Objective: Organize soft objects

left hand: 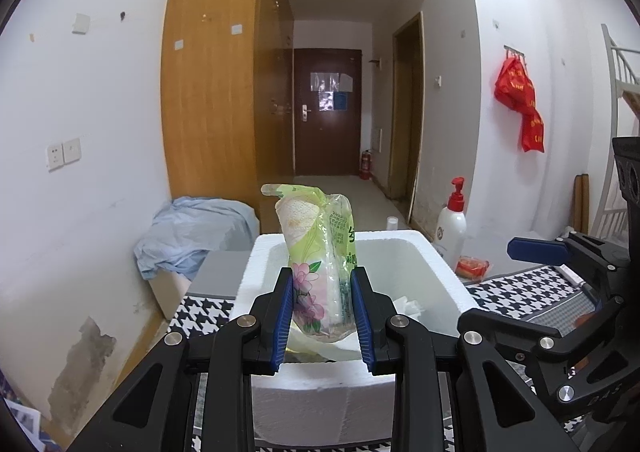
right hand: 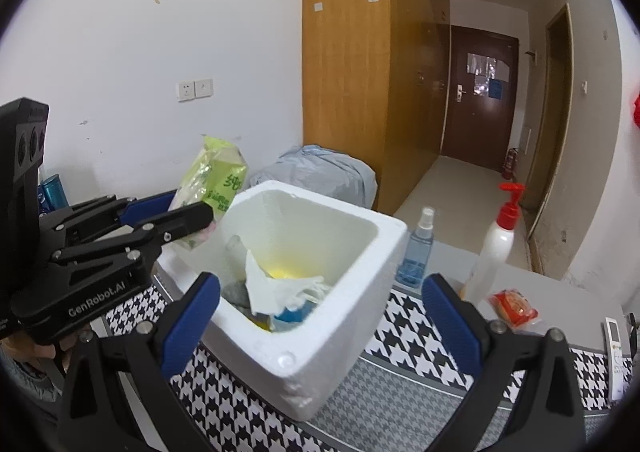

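Tissue pack (left hand: 320, 260) clenched upright in my left tool (left hand: 323, 312) over foam box (left hand: 420, 252); right tool (right hand: 320, 316) spread wide, empty.

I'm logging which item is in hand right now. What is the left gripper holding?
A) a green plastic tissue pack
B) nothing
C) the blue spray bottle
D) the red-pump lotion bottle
A: the left gripper is shut on the green tissue pack, held upright above the foam box.
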Available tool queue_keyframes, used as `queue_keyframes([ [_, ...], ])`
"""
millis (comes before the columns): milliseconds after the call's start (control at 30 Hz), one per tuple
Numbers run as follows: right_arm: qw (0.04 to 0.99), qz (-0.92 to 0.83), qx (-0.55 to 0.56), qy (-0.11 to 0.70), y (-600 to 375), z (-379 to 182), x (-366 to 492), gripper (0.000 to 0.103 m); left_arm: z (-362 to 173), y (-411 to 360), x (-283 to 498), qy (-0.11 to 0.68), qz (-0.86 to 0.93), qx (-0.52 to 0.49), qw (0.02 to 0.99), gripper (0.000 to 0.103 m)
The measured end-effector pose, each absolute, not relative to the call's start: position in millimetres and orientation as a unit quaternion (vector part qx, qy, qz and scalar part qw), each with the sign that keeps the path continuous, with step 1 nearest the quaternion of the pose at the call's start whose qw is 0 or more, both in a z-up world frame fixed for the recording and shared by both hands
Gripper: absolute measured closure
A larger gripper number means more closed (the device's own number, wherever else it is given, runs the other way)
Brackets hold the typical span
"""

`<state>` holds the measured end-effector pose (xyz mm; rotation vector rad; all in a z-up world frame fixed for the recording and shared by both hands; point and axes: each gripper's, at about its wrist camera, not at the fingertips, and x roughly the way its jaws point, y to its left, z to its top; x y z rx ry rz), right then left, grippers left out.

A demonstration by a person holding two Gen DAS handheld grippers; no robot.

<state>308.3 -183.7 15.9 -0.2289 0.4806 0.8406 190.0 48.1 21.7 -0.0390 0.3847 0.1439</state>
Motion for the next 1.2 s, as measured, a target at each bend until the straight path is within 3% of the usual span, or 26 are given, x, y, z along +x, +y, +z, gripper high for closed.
queue_keyframes([
  [533, 0.895, 0.371, -0.097, 0.230, -222, 16, 309, 0.001, 20, 29, 211, 0.206, 0.055, -0.011, 0.977, 0.073],
  [567, 0.896, 0.368, -0.097, 0.229, -225, 16, 309, 0.001, 20, 30, 212, 0.208, 0.055, -0.014, 0.976, 0.068],
  [633, 0.897, 0.364, -0.096, 0.230, -228, 16, 309, 0.001, 20, 30, 213, 0.207, 0.065, -0.017, 0.976, 0.050],
  [700, 0.899, 0.360, -0.095, 0.230, -232, 16, 309, 0.001, 21, 31, 211, 0.201, 0.076, -0.017, 0.977, 0.024],
  [800, 0.901, 0.359, -0.091, 0.228, -237, 17, 307, 0.001, 24, 30, 207, 0.188, 0.086, -0.021, 0.978, 0.007],
  [867, 0.902, 0.357, -0.090, 0.227, -240, 17, 307, 0.001, 26, 27, 205, 0.183, 0.089, -0.021, 0.979, 0.001],
  [1200, 0.908, 0.352, -0.080, 0.213, -256, 20, 299, 0.001, 32, 14, 193, 0.171, 0.083, -0.013, 0.982, 0.001],
])
